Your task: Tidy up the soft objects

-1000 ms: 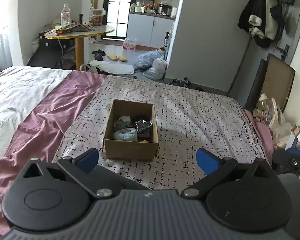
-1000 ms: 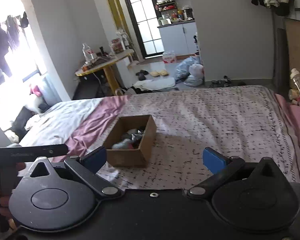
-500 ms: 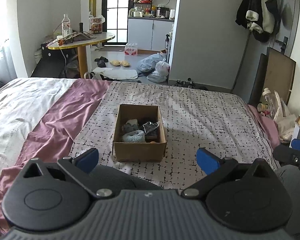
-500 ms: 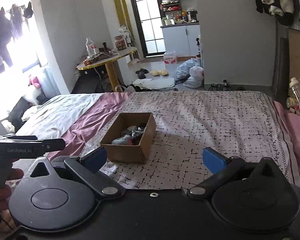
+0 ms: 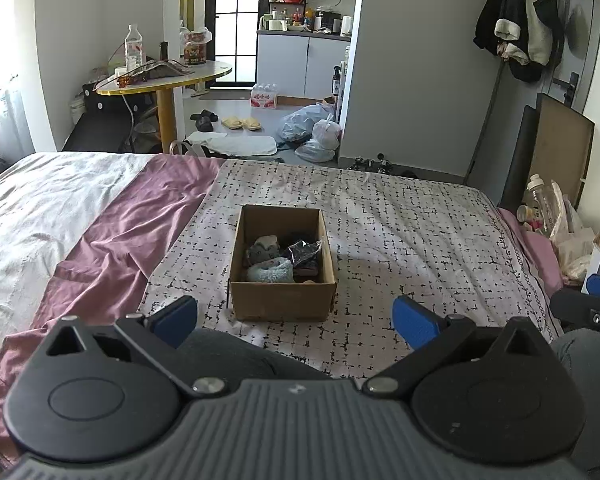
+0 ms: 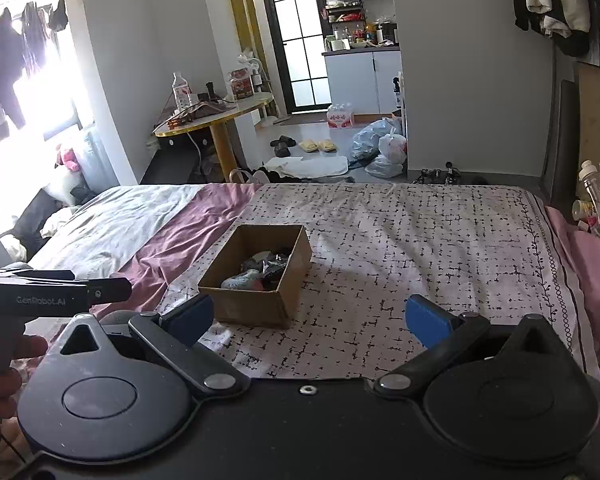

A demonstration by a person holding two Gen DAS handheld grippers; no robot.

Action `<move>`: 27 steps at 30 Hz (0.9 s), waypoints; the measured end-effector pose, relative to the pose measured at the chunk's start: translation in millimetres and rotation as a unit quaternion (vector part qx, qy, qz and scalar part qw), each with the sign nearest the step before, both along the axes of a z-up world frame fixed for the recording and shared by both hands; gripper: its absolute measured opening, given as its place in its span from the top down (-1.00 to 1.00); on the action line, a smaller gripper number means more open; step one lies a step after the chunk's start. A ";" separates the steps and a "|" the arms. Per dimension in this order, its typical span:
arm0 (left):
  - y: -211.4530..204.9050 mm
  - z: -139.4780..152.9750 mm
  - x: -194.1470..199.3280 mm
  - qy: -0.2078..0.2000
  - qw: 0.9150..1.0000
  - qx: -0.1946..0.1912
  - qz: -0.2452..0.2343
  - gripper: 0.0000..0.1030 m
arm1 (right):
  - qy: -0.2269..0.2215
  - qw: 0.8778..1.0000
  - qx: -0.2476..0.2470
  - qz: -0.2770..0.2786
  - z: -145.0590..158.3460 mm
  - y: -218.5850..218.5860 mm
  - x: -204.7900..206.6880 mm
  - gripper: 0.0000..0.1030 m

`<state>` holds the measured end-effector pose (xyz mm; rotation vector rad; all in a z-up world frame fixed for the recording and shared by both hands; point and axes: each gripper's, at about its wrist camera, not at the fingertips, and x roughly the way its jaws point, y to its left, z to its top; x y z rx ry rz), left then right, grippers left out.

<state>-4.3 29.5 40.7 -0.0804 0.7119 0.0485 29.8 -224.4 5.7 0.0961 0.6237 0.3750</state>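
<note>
A brown cardboard box (image 5: 282, 300) (image 6: 256, 304) stands on the patterned bedspread (image 5: 400, 232) (image 6: 420, 240). Inside lie several soft items: a light blue fluffy roll (image 5: 271, 271) (image 6: 242, 280), a grey sock bundle (image 5: 262, 250) and dark pieces, one in shiny wrap (image 5: 305, 249). My left gripper (image 5: 296, 318) is open and empty, held back from the box's near side. My right gripper (image 6: 310, 316) is open too, empty, near the box's right front corner. The left tool's body (image 6: 52, 294), held by a hand, shows at the left of the right wrist view.
A mauve sheet (image 5: 132, 232) and a white sheet (image 5: 32, 204) cover the bed's left. Beyond the bed are a round table (image 5: 168, 76), slippers (image 5: 242, 123) and plastic bags (image 5: 312, 130) on the floor. Bottles and bags (image 5: 548, 208) crowd the right bedside.
Both cameras have risen and tilted up, so the box sits further from the fingers and more of the room shows. The jaws have kept their opening.
</note>
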 end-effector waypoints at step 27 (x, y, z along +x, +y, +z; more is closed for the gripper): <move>3.2 6.6 0.0 0.000 1.000 0.001 -0.003 -1.00 | 0.005 1.000 -0.006 -0.007 -2.4 -1.8 5.4 -1.00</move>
